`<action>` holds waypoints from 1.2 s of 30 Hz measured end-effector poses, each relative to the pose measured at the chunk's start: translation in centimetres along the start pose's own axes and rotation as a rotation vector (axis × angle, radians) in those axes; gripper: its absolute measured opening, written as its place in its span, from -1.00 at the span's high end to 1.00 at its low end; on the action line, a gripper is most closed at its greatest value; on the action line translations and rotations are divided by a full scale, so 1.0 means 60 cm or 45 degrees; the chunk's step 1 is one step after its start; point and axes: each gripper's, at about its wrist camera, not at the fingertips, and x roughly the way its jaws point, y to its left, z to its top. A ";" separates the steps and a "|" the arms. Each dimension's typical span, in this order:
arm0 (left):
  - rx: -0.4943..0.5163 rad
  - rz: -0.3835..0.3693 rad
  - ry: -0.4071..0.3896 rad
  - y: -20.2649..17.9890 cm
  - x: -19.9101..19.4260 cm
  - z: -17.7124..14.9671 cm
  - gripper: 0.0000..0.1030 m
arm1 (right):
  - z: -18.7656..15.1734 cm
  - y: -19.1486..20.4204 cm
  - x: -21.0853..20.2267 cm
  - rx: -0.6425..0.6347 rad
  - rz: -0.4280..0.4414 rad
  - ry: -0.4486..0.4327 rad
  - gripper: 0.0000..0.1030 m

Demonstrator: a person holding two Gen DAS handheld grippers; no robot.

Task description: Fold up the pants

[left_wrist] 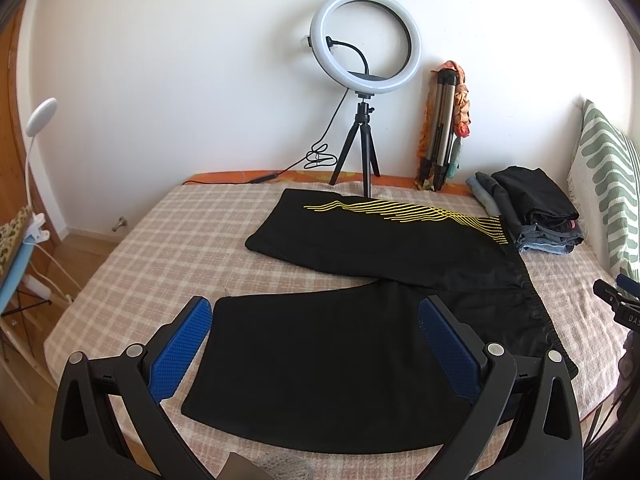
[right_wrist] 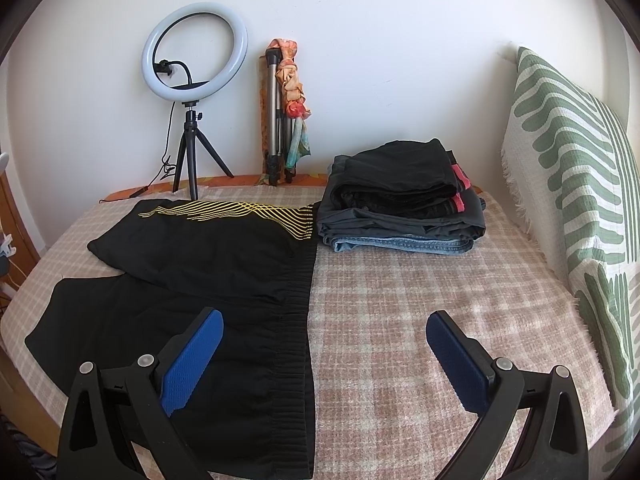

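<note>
Black pants (left_wrist: pixel 360 300) spread flat on bed (right_wrist: pixel 400 300), left of folded clothes stack (right_wrist: pixel 404 208). Soft, light, limp fabric, likely slippery; pinch at hem and elastic waistband. Left gripper (left_wrist: pixel 315 322) and right gripper (right_wrist: pixel 325 332) fingers spread, holding nothing.

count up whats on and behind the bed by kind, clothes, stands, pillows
Pants spread out flat: 1, the black pants with yellow lines
Stacks of folded clothes: 1, the folded pile; its garments are too bunched to count
Stands at the wall: 2, the ring light on its small tripod and the folded tripod with a scarf
Pillows: 1, the green and white pillow
Total: 5
</note>
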 end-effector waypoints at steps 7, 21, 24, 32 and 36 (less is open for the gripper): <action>0.005 0.002 -0.007 0.005 0.008 0.007 -0.99 | 0.007 0.011 0.008 -0.021 0.039 -0.004 -1.00; -0.062 -0.051 0.014 0.069 0.055 0.043 -0.99 | 0.040 0.056 0.042 -0.156 0.216 -0.003 -1.00; -0.072 -0.078 0.038 0.082 0.076 0.058 -0.99 | 0.056 0.057 0.058 -0.162 0.257 0.000 -0.99; 0.031 -0.094 0.122 0.102 0.159 0.126 -0.95 | 0.137 0.063 0.118 -0.279 0.327 0.003 -0.99; 0.010 -0.127 0.181 0.127 0.211 0.175 -0.93 | 0.187 0.074 0.165 -0.344 0.376 0.052 -0.99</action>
